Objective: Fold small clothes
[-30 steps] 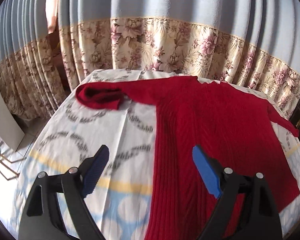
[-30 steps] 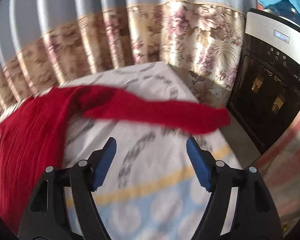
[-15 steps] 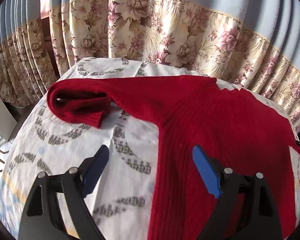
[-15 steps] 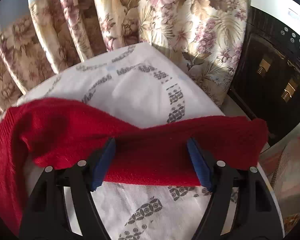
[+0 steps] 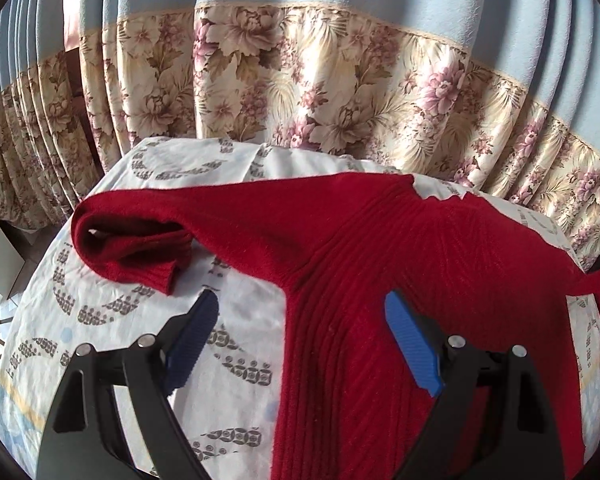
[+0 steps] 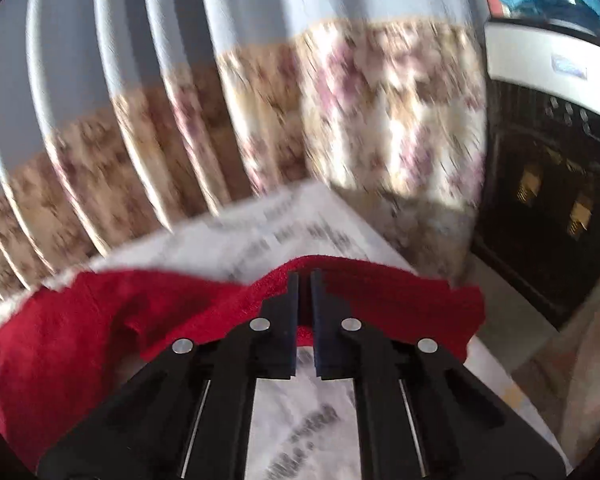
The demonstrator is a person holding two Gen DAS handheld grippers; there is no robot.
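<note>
The right gripper (image 6: pixel 305 280) is pinched nearly closed on the red sweater's (image 5: pixel 400 280) right sleeve (image 6: pixel 400 300), the cloth bunched between its pads; that view is blurred. The left gripper (image 5: pixel 300 332) gapes wide with nothing in it, hovering above the sweater's side edge. The sweater lies spread on the patterned worktop (image 5: pixel 140 320), its left sleeve (image 5: pixel 140 240) folded back at ten o'clock. Floral curtains (image 5: pixel 300 100) hang beyond at twelve.
</note>
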